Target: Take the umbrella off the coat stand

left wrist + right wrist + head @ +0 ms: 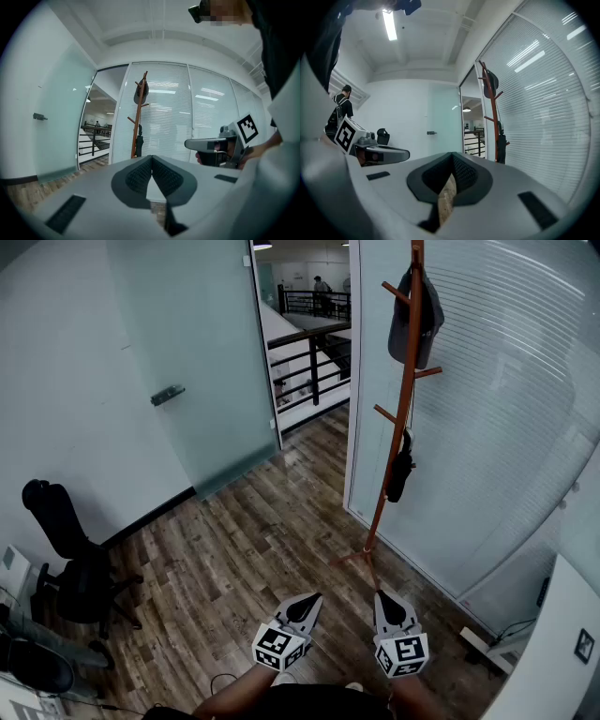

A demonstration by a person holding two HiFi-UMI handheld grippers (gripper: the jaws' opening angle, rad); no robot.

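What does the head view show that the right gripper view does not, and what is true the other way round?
Only the head view: the feet of the coat stand, and the marker cube on the right claw.
Only the right gripper view: a ceiling lamp and a person standing at the left.
Both: the stand with a cap at its top and the umbrella hanging lower down, the left claw, the chair and the door handle.

We can read no words, numbers or brands. We see only coded black-and-white squares (pixel 405 650) on the left gripper (pixel 316 597), the right gripper (pixel 380 595) and a white panel (pixel 553 662).
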